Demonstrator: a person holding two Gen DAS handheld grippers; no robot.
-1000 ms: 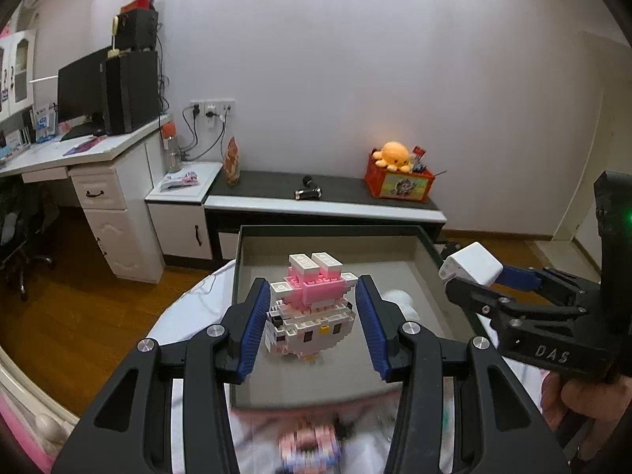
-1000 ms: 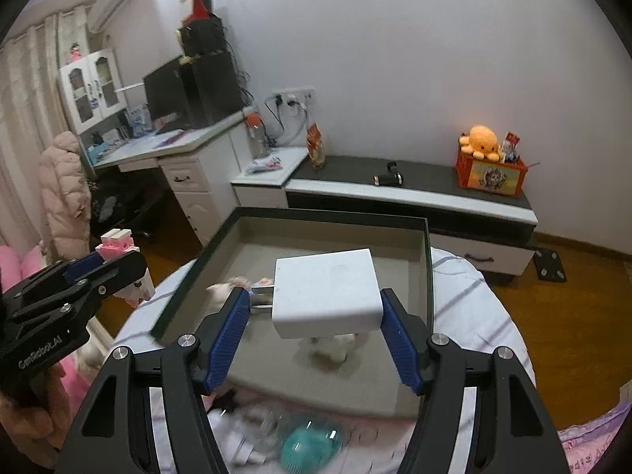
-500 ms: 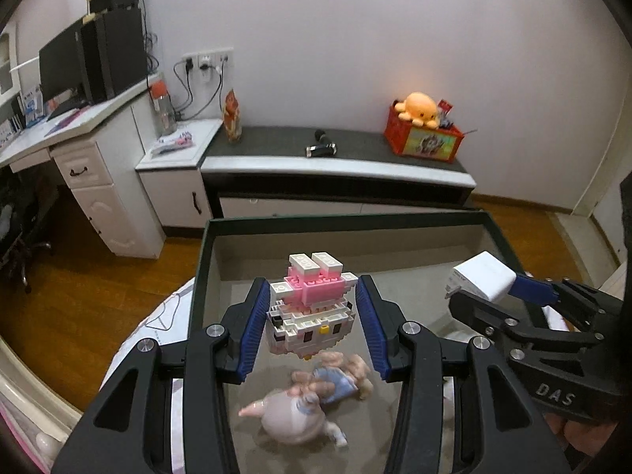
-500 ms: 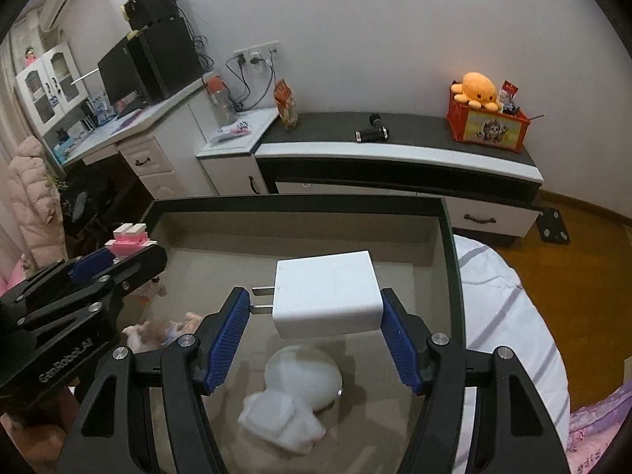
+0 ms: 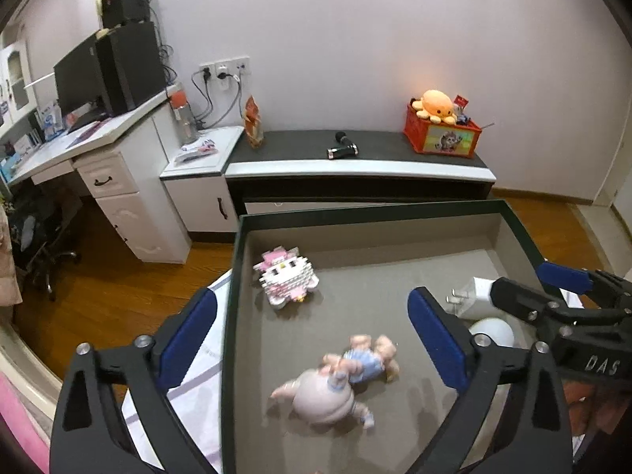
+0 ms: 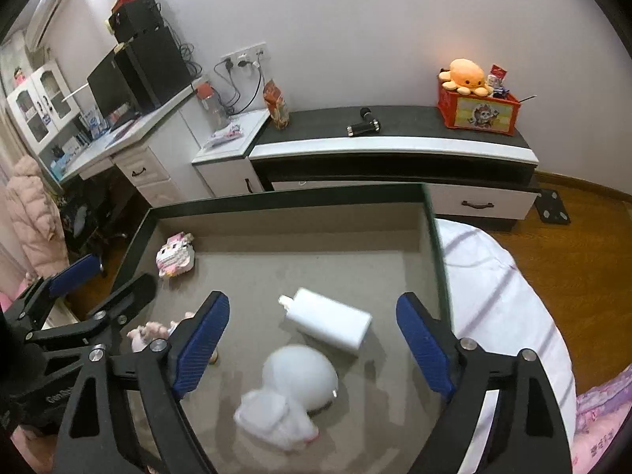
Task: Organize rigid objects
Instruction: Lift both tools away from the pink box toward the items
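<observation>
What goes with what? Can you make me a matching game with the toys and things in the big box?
Things:
1. block kitty
2. white charger
3. pig doll
4. left gripper

Descriptions:
A. jaws opening, nothing between them
B. pink and white, near the box's far left corner
C. lying flat, prongs sticking out
D. wears a blue dress

Pairs: 1-B, 2-C, 3-D, 4-A

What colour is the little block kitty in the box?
The block kitty is mostly white with pink on top. It shows best in the left wrist view.
</observation>
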